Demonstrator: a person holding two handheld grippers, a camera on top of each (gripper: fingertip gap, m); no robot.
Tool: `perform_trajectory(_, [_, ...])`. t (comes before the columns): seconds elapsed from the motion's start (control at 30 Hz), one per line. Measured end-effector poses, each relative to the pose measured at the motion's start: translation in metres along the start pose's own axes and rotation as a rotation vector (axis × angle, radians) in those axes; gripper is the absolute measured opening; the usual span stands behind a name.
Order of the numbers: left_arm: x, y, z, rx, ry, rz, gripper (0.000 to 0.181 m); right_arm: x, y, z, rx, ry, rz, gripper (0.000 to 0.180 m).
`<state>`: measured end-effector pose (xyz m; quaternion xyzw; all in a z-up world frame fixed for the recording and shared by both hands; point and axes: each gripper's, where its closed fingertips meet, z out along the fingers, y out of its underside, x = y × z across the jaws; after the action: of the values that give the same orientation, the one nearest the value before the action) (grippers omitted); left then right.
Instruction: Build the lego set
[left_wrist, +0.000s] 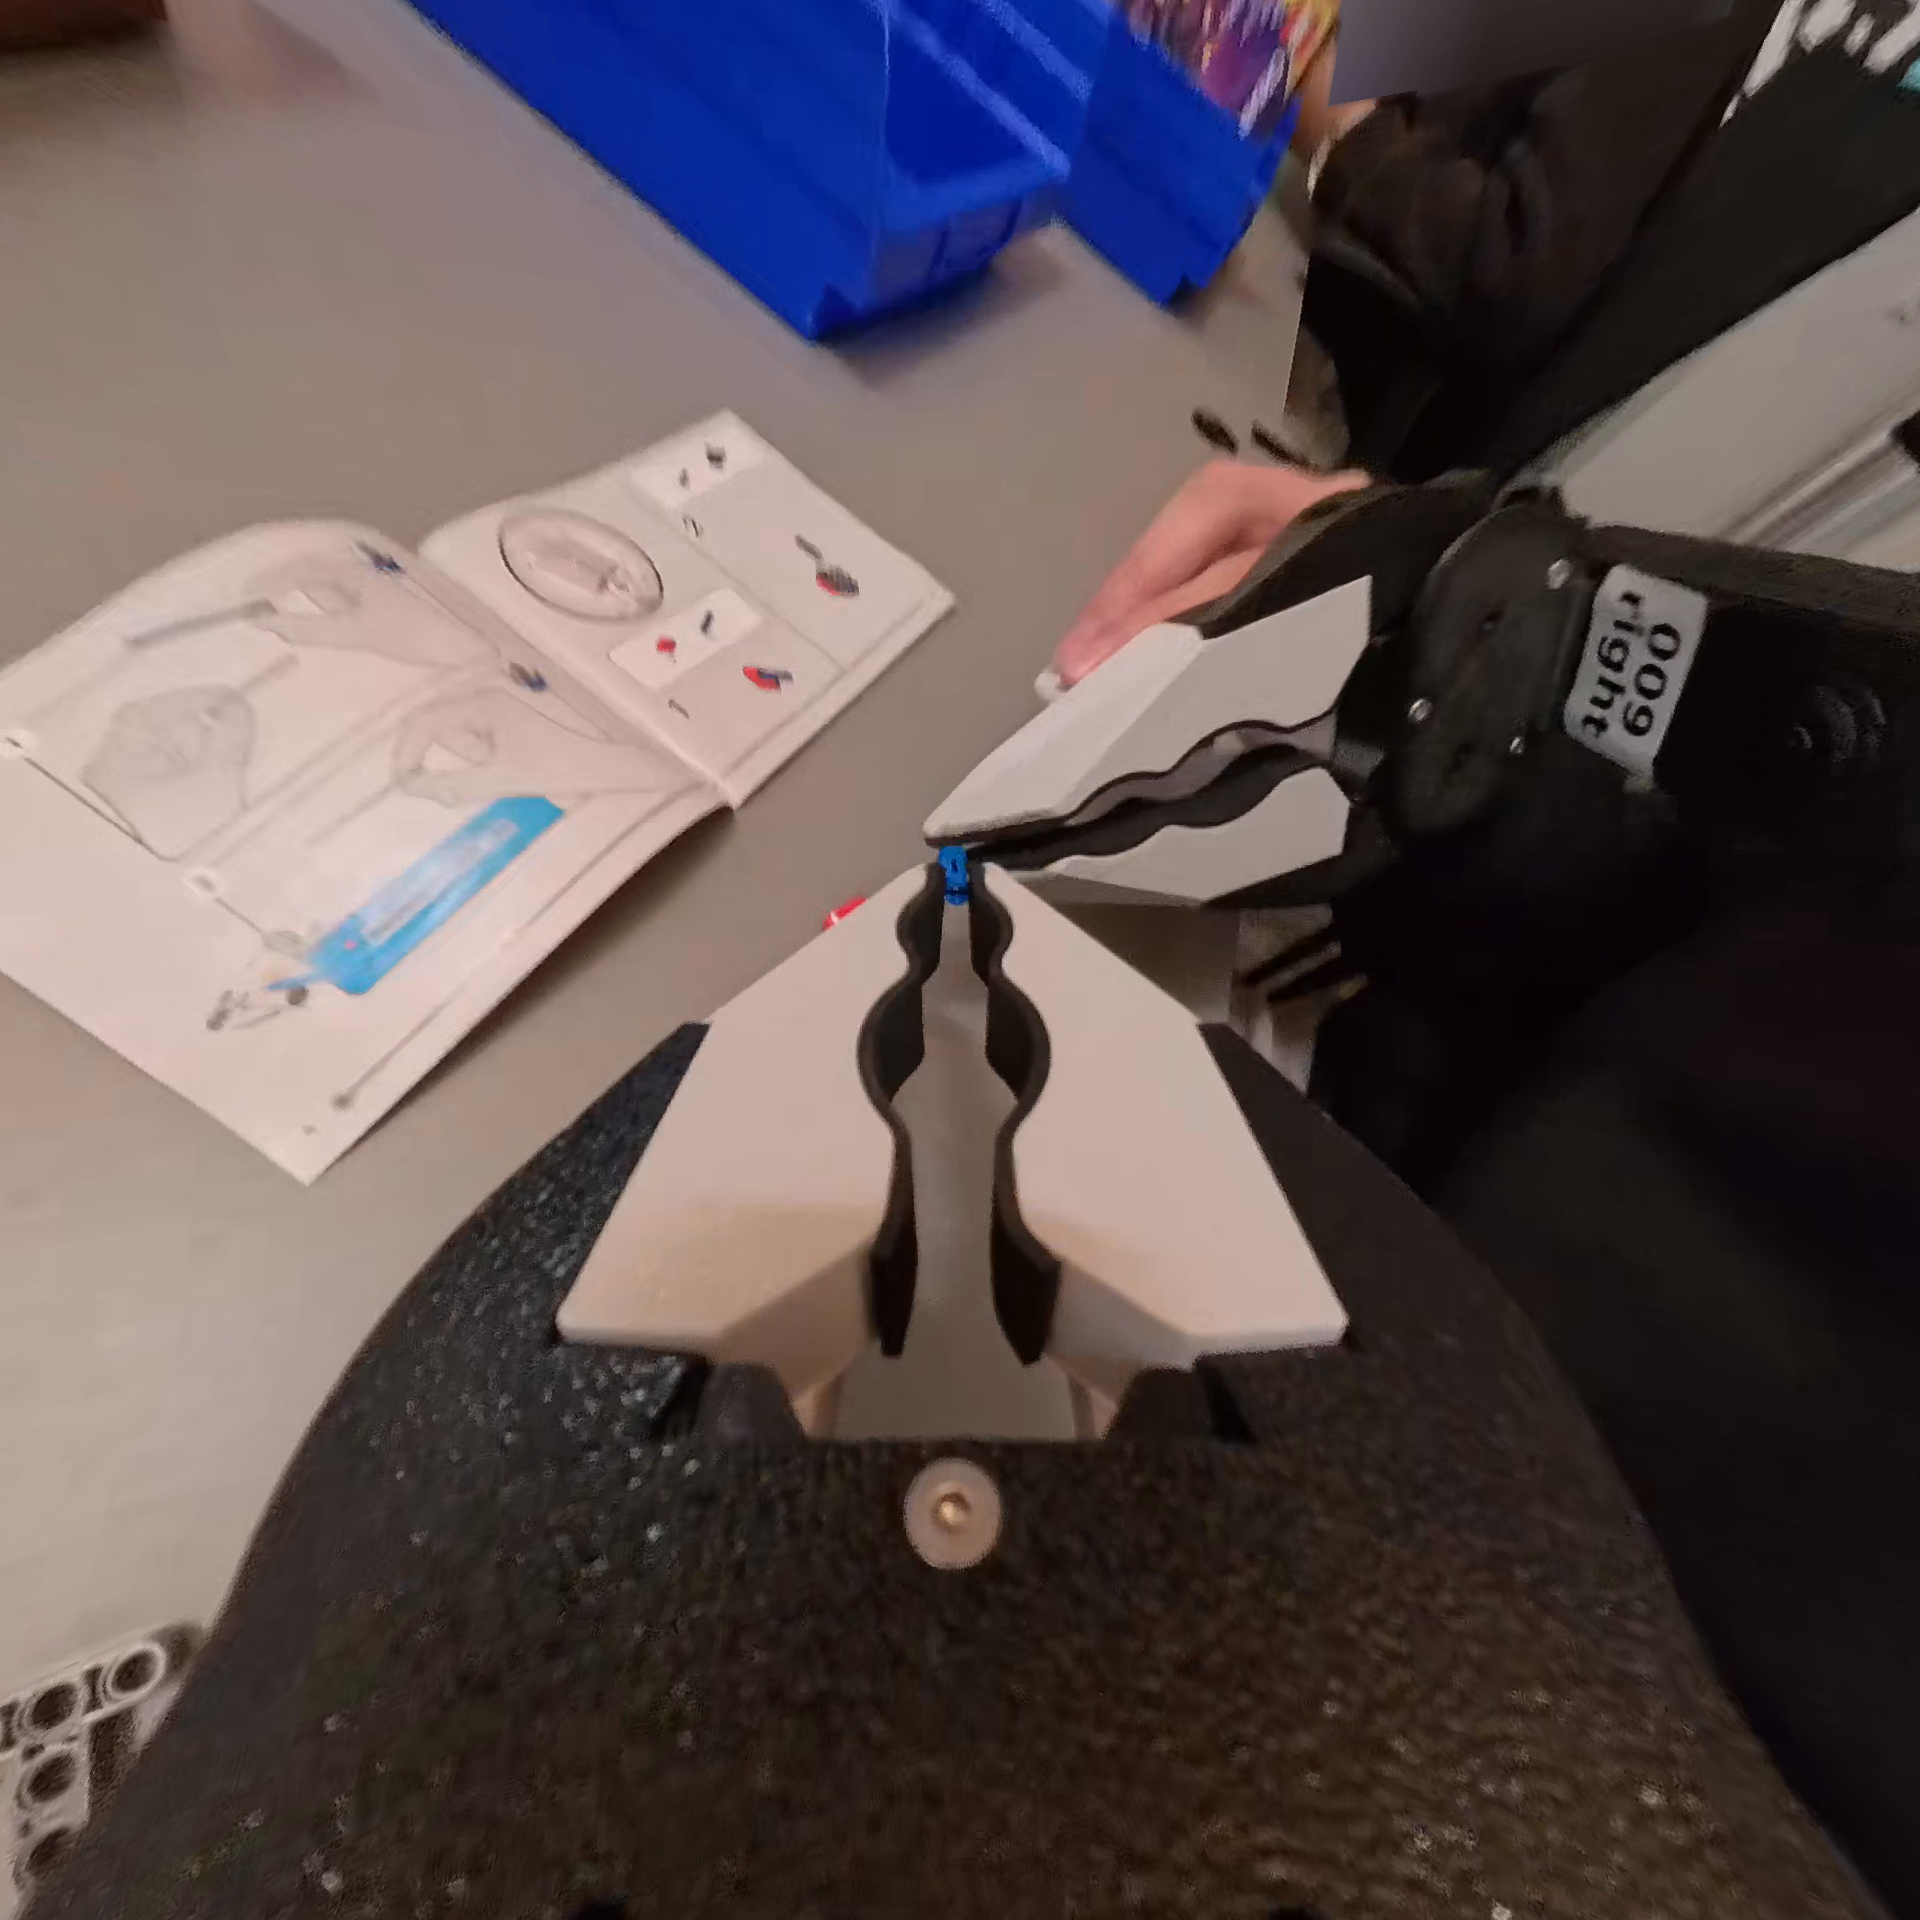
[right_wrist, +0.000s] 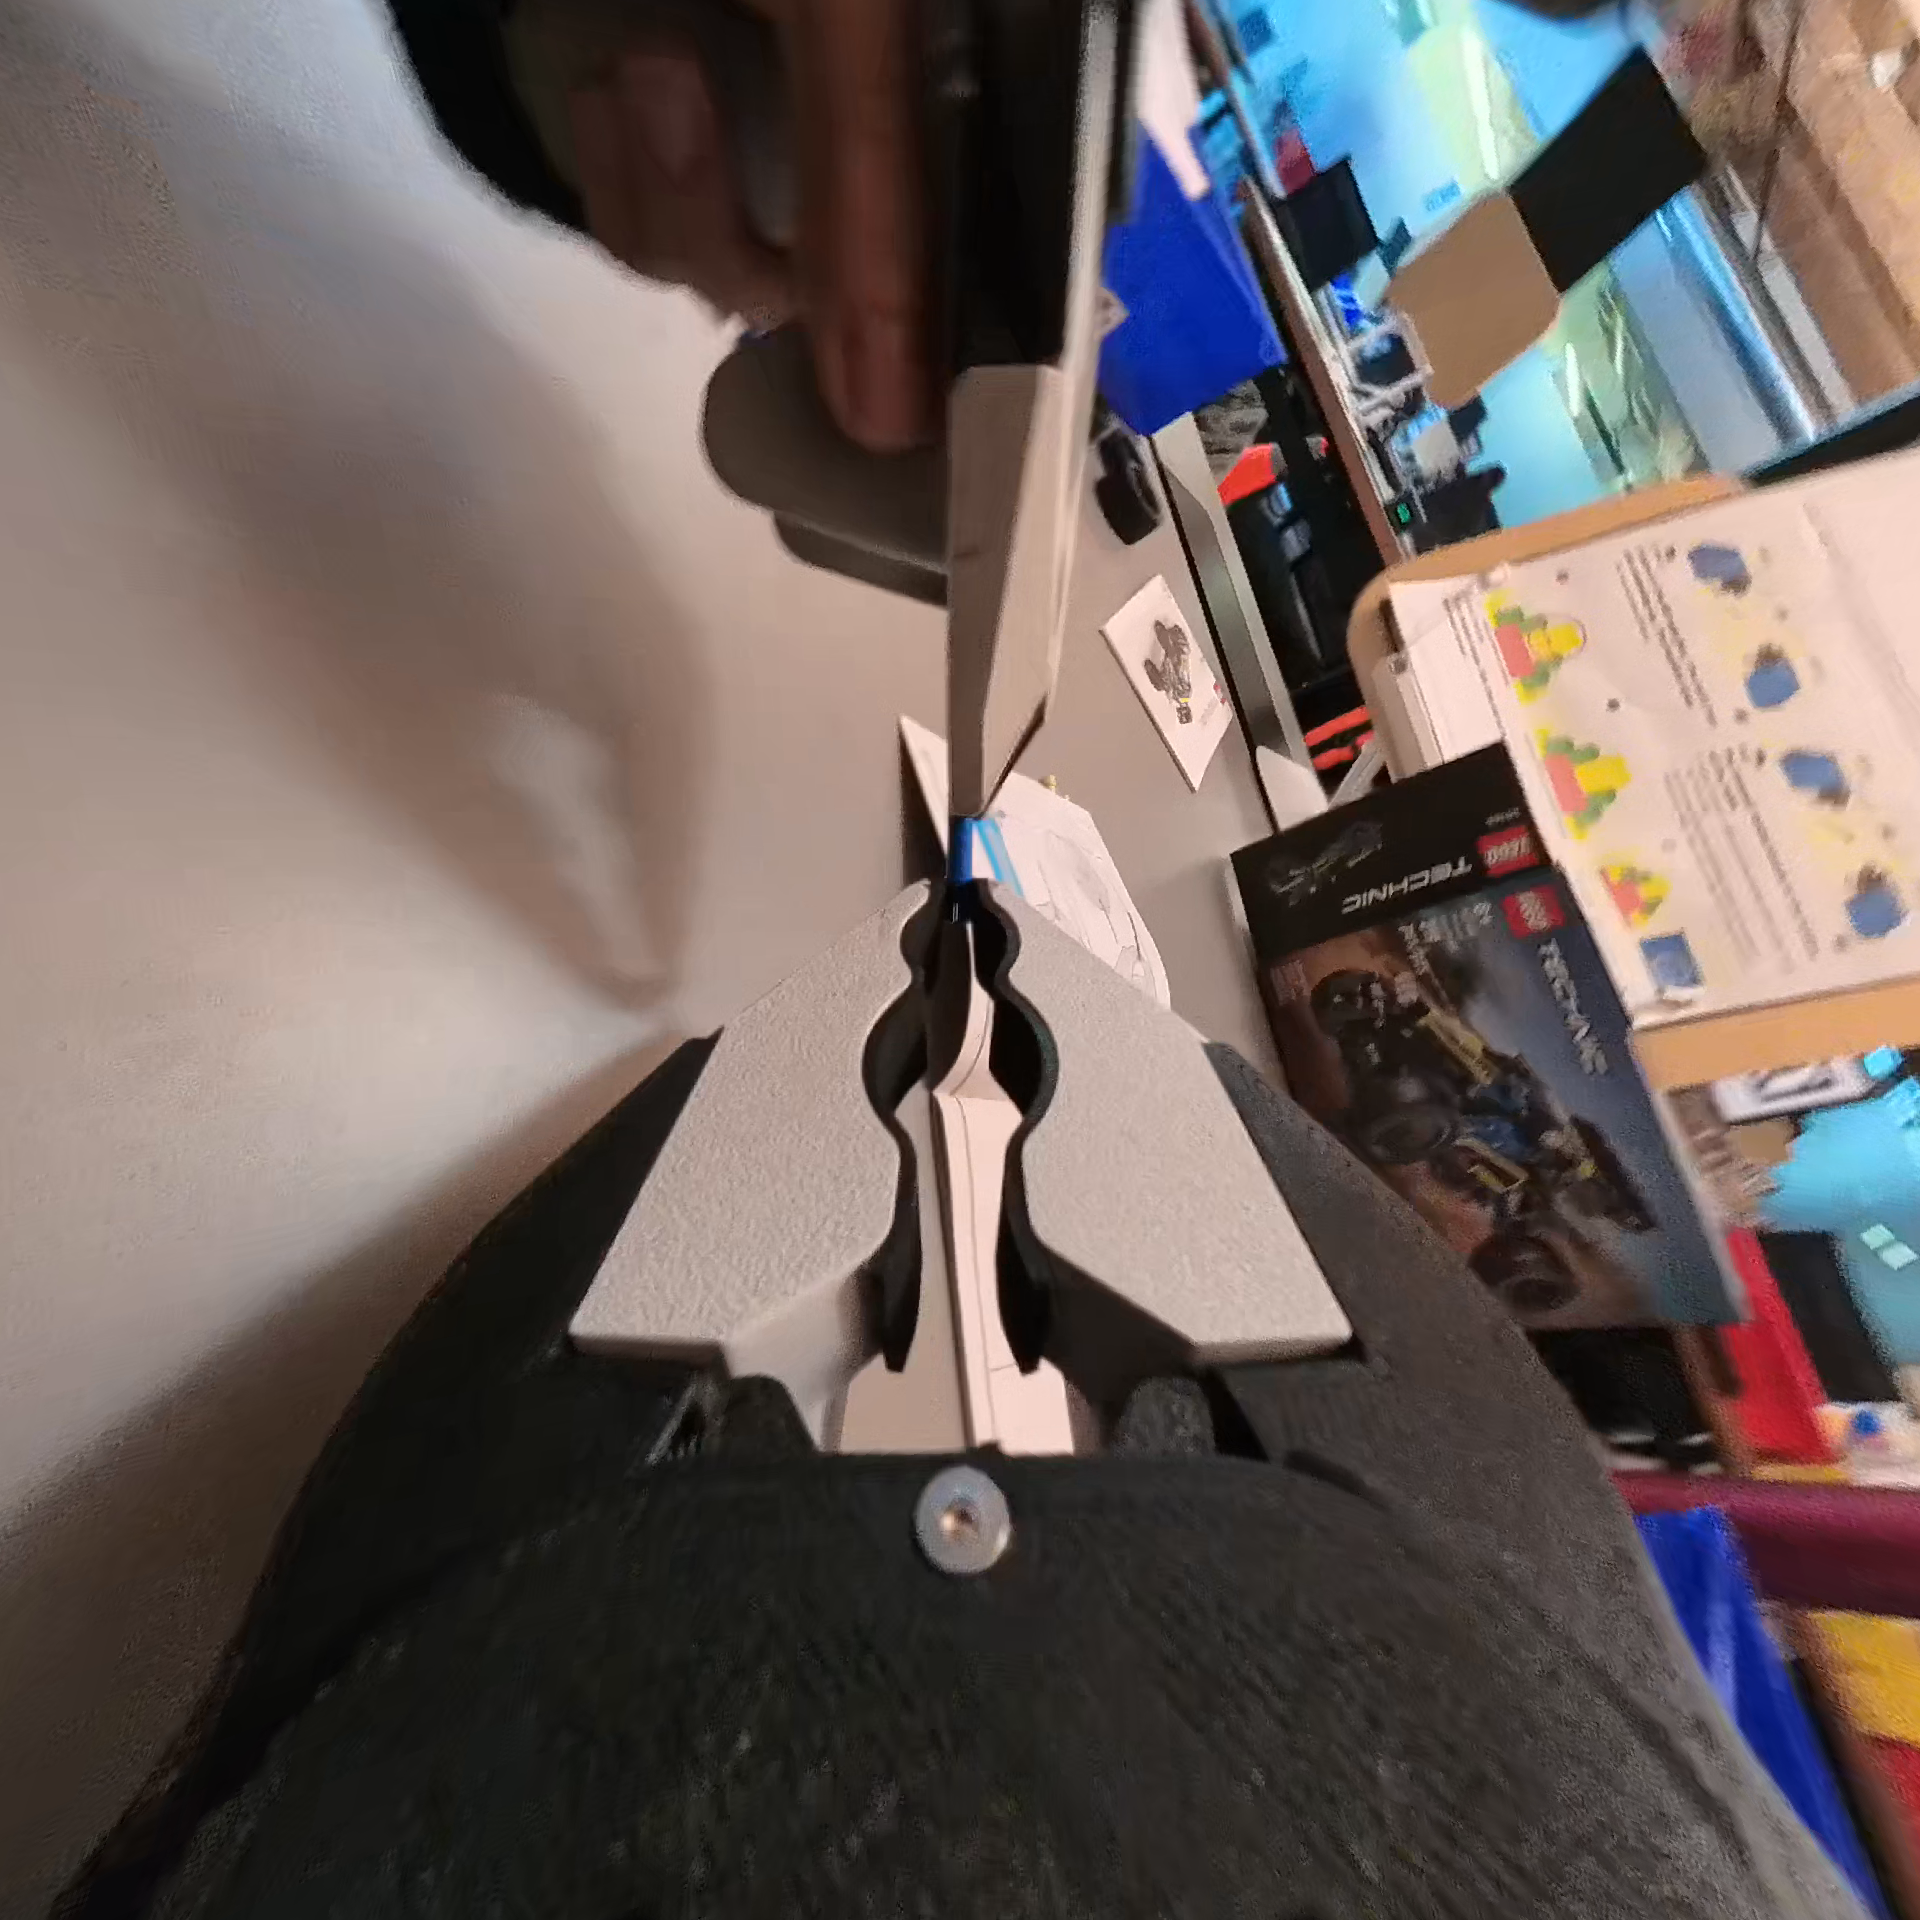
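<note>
My left gripper (left_wrist: 953, 899) is shut on a small blue pin (left_wrist: 952, 864) that sticks out of its tips, held above the grey table (left_wrist: 260, 312). My right gripper (left_wrist: 961, 842) comes in from the right, shut, with its tips against the pin's free end. In the right wrist view my right gripper (right_wrist: 961, 904) pinches a small dark piece (right_wrist: 955, 914) that meets the blue pin (right_wrist: 964, 847). The left gripper (right_wrist: 971, 802) reaches down onto the pin from above. A red piece (left_wrist: 844, 914) lies on the table just left of the tips.
An open instruction booklet (left_wrist: 416, 748) lies to the left. Blue bins (left_wrist: 883, 156) stand at the back. A person's hand (left_wrist: 1174, 571) rests behind my right gripper. Grey beams (left_wrist: 73, 1725) lie at the near left. A dark set box (right_wrist: 1455, 1039) stands at the right.
</note>
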<state>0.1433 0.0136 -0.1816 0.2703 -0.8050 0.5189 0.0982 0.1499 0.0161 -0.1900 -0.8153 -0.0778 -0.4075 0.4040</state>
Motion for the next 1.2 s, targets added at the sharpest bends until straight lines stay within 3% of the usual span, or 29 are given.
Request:
perform_trajectory(0.03, [0.0, -0.007, -0.002, 0.046, -0.005, 0.01, 0.003, 0.005, -0.002, 0.0, 0.017, 0.01, 0.082, 0.002])
perform_trajectory(0.17, [0.007, -0.027, -0.007, 0.192, -0.009, 0.086, 0.002, 0.018, -0.011, -0.004, 0.138, -0.014, 0.442, 0.002])
perform_trajectory(0.37, [0.014, -0.048, -0.014, 0.343, 0.016, 0.117, 0.006, 0.031, -0.023, -0.011, 0.322, -0.067, 0.797, 0.003])
perform_trajectory(0.5, [0.018, -0.044, -0.012, 0.343, 0.0, 0.194, 0.014, 0.047, -0.027, -0.018, 0.455, -0.091, 1.073, 0.003])
perform_trajectory(0.73, [0.018, -0.043, -0.001, 0.332, -0.442, 0.756, 0.018, 0.061, -0.017, -0.022, 0.657, -0.189, 1.657, 0.002])
perform_trajectory(0.93, [0.017, -0.052, -0.004, 0.397, -0.672, 0.917, 0.017, 0.054, -0.024, -0.021, 0.754, -0.296, 1.875, 0.003])
perform_trajectory(1.2, [0.024, -0.043, -0.004, 0.401, -0.641, 0.935, 0.009, 0.044, -0.027, -0.029, 0.851, -0.318, 2.036, 0.003])
